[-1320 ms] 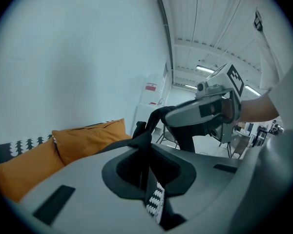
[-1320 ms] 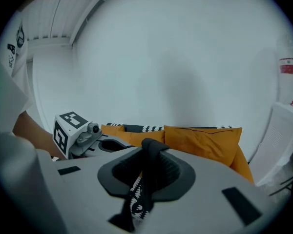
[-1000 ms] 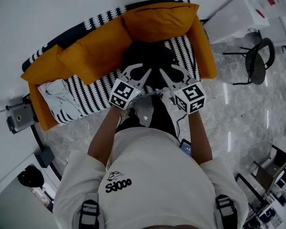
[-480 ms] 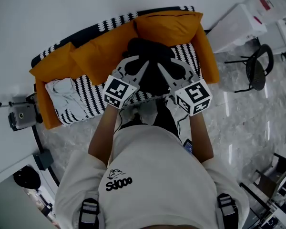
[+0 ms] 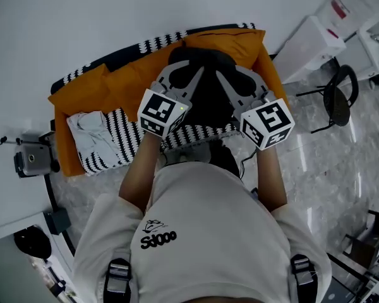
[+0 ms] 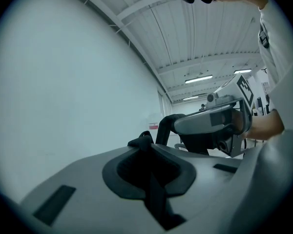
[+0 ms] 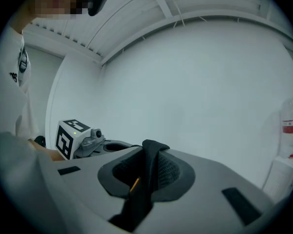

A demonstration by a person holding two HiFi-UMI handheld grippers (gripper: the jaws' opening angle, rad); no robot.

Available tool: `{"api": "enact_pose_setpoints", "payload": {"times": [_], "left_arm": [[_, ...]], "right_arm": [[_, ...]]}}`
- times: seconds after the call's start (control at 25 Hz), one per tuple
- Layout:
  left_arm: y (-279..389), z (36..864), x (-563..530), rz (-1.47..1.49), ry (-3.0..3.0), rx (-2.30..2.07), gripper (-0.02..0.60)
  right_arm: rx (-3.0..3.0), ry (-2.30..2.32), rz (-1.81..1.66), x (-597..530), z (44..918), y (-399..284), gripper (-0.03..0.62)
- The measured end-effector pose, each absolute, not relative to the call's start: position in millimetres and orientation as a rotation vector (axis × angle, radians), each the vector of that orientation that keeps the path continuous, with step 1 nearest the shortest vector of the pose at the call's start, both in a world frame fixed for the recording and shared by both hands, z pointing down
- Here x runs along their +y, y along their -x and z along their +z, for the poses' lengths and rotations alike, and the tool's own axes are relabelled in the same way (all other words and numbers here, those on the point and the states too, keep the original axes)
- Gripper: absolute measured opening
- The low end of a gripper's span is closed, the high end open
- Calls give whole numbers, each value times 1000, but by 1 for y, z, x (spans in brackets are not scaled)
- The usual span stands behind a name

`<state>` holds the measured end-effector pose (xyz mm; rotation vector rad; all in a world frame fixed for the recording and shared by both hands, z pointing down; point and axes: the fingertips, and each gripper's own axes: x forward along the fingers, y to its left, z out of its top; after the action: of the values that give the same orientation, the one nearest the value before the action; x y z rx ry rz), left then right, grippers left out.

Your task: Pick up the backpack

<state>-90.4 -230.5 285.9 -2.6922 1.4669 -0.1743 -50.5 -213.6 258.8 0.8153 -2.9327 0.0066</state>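
Black backpack (image 5: 208, 93) hangs between the two grippers in front of the person, over the far-right part of the orange sofa (image 5: 114, 84). Whether its bottom is clear of the striped seat cover (image 5: 123, 137) can't be told from the head view.

The left gripper (image 6: 143, 143) has its fingers pressed nearly together, pinching a thin black strap (image 6: 155, 199). The right gripper (image 7: 150, 149) has its fingers pinching a thicker mesh-backed strap (image 7: 147, 179), with a slightly wider gap. Both point level, side by side and near each other.

Handling, as a judgement: the bag is soft fabric, it sags and will swing, and it is probably light to moderate in weight. The straps are the right hold because they are flexible, grippy webbing and not fragile. The thin strap could slide through the pads if the bag swings, so keep both pinches tight and the hands level.

A crumpled white cloth (image 5: 88, 128) lies on the left end of the seat, well apart from the bag. A black chair (image 5: 338, 96) stands far right on the floor.
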Motion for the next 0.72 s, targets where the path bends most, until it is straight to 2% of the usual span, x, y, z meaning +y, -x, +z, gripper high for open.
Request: {"api": "enact_pose_setpoints", "payload": {"times": [0.32, 0.72], "left_arm": [[89, 229, -216, -120, 2580, 1462, 38], [95, 197, -189, -137, 2539, 1447, 38]], "right_arm": [[-2976, -821, -115, -195, 203, 50, 76], [-2989, -768, -234, -168, 173, 62, 75]]}}
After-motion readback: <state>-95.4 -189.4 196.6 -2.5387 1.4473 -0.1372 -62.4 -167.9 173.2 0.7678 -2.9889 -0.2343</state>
